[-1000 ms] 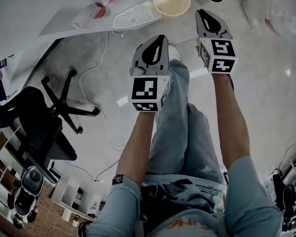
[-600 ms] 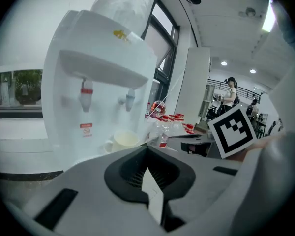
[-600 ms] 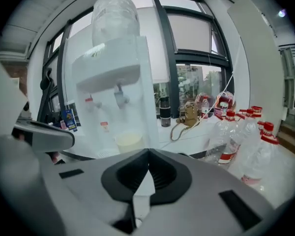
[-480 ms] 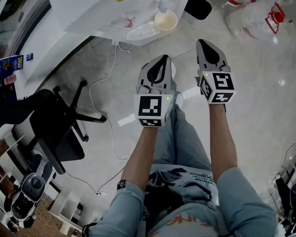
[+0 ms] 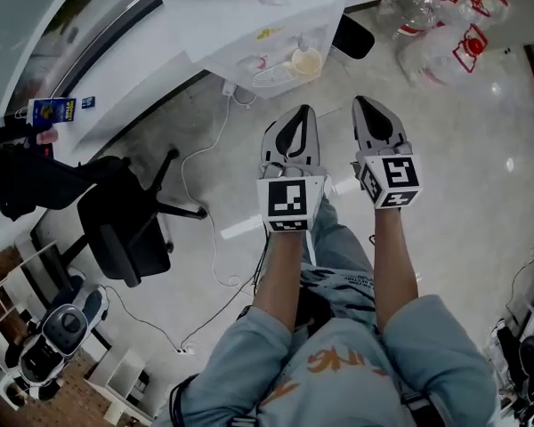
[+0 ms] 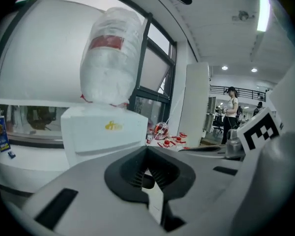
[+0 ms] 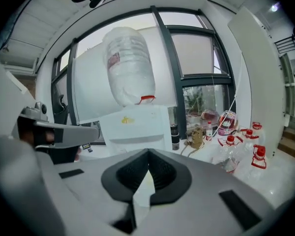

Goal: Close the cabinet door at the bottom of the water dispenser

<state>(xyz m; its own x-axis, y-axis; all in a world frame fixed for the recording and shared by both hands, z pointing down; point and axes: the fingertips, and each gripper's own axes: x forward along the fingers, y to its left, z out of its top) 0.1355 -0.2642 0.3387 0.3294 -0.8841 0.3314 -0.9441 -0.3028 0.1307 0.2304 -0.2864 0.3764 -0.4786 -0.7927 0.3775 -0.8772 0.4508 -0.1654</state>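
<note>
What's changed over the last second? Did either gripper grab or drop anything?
The person has straightened up: the left gripper and right gripper both rose and drew back from the water dispenser, which now sits smaller and farther off in the head view. Nothing was taken hold of or let go. Unchanged: the grippers side by side, empty, pointing toward the dispenser.

The left hand-held gripper (image 5: 301, 114) and right hand-held gripper (image 5: 365, 105) point forward side by side; both have jaws closed, gripping nothing.
</note>
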